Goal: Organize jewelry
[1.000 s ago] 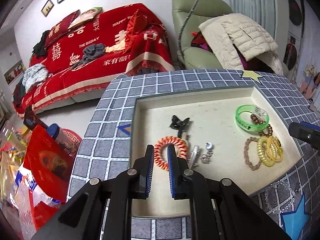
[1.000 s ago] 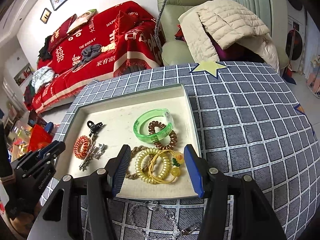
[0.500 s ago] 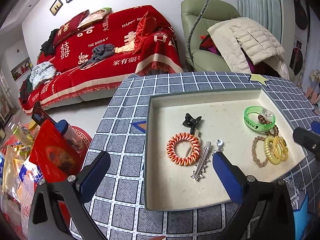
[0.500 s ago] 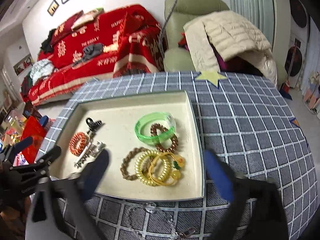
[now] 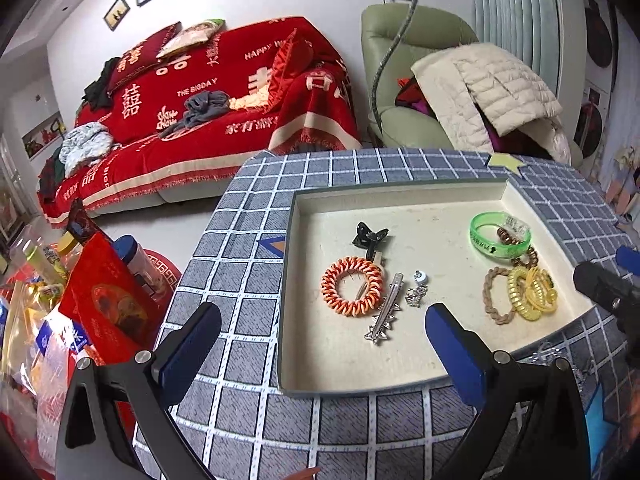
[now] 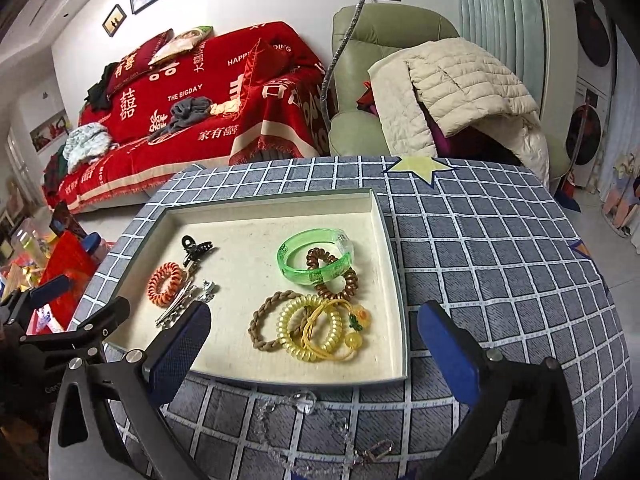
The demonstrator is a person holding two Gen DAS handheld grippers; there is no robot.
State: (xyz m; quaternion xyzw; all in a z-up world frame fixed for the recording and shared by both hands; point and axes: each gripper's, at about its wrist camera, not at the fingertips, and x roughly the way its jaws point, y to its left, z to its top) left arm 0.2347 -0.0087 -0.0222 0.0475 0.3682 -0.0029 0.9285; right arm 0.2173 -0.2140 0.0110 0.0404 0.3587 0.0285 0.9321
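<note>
A cream tray [image 5: 400,200] [image 6: 396,280] sits on the checked table. In it lie an orange coil hair tie [image 5: 352,286] [image 6: 166,283], a black claw clip [image 5: 369,236] [image 6: 196,247], a silver hair clip [image 5: 384,316] [image 6: 178,307], small earrings [image 5: 417,290], a green bangle [image 5: 500,234] [image 6: 316,260], a brown coil tie [image 6: 334,276], a braided brown tie [image 6: 266,320] and yellow coil ties [image 5: 530,292] [image 6: 316,328]. A clear bead chain [image 6: 312,420] lies on the cloth in front of the tray. My left gripper [image 5: 320,344] and right gripper [image 6: 314,344] are both wide open, empty, above the tray's near edge.
A red sofa [image 5: 208,100] and a green armchair with a white jacket [image 6: 452,92] stand behind the table. Snack bags and bottles [image 5: 60,300] crowd the floor to the left. The right gripper's body [image 5: 608,292] shows at the right in the left wrist view.
My left gripper opened from nearly shut beside the orange hair tie and pulled back from it. My right gripper opened wider. The jewelry in the tray stayed in place.
</note>
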